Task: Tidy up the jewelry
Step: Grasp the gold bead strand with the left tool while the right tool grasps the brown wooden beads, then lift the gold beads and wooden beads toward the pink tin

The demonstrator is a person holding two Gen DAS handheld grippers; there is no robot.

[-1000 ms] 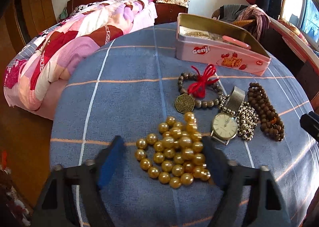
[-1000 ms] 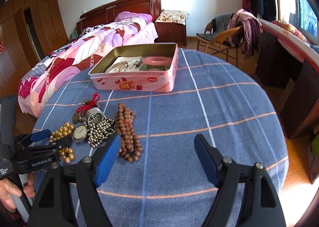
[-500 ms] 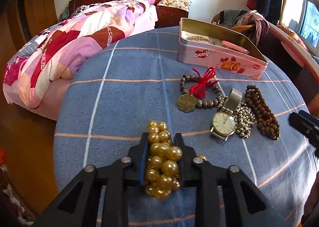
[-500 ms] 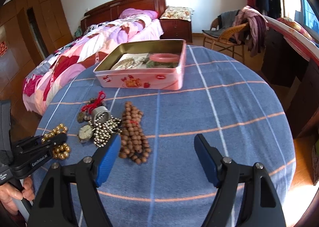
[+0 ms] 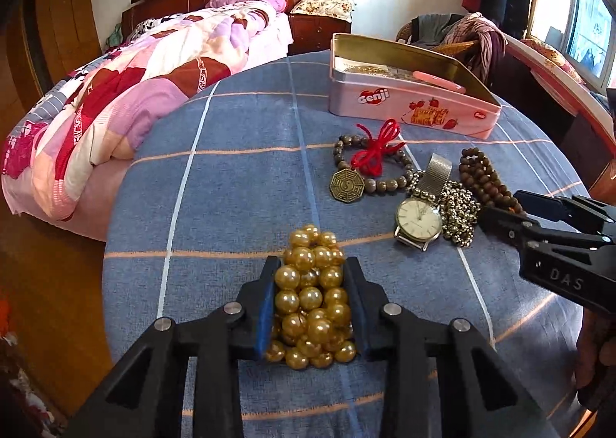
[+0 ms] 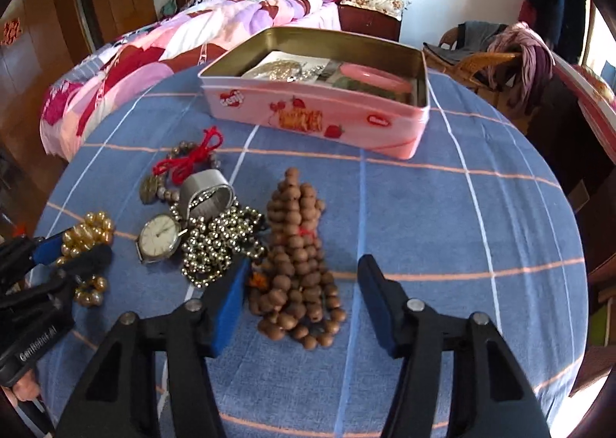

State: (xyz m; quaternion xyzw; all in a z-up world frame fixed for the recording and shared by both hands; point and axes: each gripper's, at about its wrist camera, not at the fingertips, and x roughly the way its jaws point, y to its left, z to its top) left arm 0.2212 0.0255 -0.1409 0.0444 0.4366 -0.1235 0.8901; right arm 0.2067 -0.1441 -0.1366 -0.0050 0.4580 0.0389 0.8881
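A bunch of gold beads [image 5: 310,299] lies on the blue checked tablecloth with my left gripper [image 5: 312,268] shut on it, both pads pressing its sides. In the right wrist view the same gold beads [image 6: 86,232] show at the far left. My right gripper [image 6: 304,268] hangs over a heap of brown wooden beads [image 6: 296,264]. Its jaws are closing with the heap between them, and the pads stand clear of it. A pink tin [image 6: 319,118] stands open behind, holding a pink bangle and chains.
Between the two heaps lie a steel watch [image 5: 419,216], a silver ball chain [image 5: 460,210] and a grey bead bracelet with red cord and brass pendant [image 5: 369,164]. A bed [image 5: 154,64] stands beyond the round table's left edge, a chair with clothes at the back right.
My left gripper has shut on the gold beads. My right gripper has moved left and down over the brown beads and its jaws have narrowed.
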